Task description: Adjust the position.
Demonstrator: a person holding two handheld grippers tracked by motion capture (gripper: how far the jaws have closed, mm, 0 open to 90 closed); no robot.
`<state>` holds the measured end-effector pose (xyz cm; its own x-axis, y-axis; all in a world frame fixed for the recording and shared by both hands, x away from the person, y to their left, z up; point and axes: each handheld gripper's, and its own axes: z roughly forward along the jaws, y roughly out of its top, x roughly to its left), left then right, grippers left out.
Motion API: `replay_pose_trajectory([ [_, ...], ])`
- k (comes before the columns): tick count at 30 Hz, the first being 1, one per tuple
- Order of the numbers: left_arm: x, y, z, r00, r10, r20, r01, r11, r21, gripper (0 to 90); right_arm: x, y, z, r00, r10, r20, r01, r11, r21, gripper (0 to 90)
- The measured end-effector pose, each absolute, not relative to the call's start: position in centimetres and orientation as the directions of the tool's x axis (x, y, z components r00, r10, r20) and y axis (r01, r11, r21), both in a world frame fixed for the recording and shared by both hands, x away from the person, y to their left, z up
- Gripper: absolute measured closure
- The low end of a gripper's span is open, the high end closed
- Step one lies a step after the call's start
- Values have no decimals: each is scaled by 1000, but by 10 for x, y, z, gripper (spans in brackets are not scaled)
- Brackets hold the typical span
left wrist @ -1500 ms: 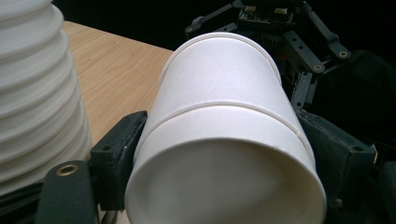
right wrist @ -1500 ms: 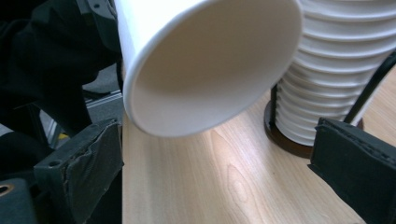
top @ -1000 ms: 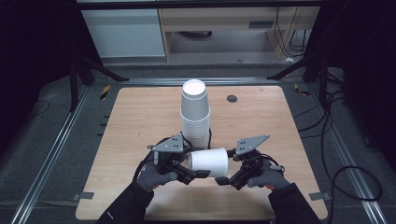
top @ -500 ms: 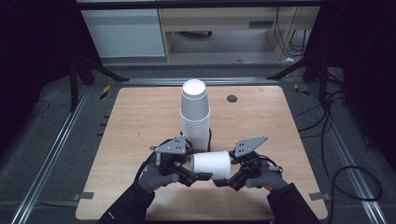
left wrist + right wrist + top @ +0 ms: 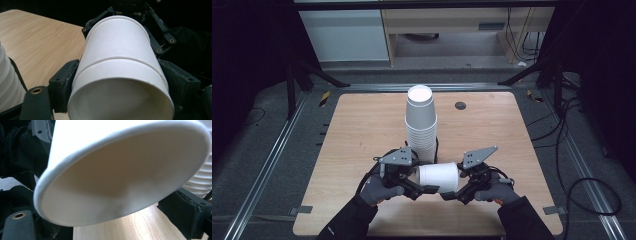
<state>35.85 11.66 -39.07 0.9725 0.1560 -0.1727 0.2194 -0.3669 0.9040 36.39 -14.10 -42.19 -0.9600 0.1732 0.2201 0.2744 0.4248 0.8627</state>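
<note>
I found the white paper cup lying on its side in the air at six o'clock on the light wooden table, just in front of the tall stack of white paper cups at the table's centre. The left gripper had its black jaws pinching the cup from both sides; in the left gripper view the pads pressed against the wall near the rim, and a seam ring round the cup's middle suggested two cups nested together. The right gripper had just been closing its jaws about the cup's other end; in the right gripper view the cup's end sat between them, though I could not tell whether the pads were yet bearing on it. I judged the work to be partway: one piece was off the stack and held between both hands; the pulling apart or setting down remained, and the stack was otherwise untouched.
</note>
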Motion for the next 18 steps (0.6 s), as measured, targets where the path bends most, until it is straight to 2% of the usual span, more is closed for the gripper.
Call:
replay_pose_trajectory([
  [9,357,115,-391,976,137,-171,211,-376,902,210,362,-138,-422,-963,163,215,265,425,866,85],
  [18,358,116,-390,974,144,-174,216,-371,903,214,363,-139,-423,-962,159,221,268,410,872,121],
])
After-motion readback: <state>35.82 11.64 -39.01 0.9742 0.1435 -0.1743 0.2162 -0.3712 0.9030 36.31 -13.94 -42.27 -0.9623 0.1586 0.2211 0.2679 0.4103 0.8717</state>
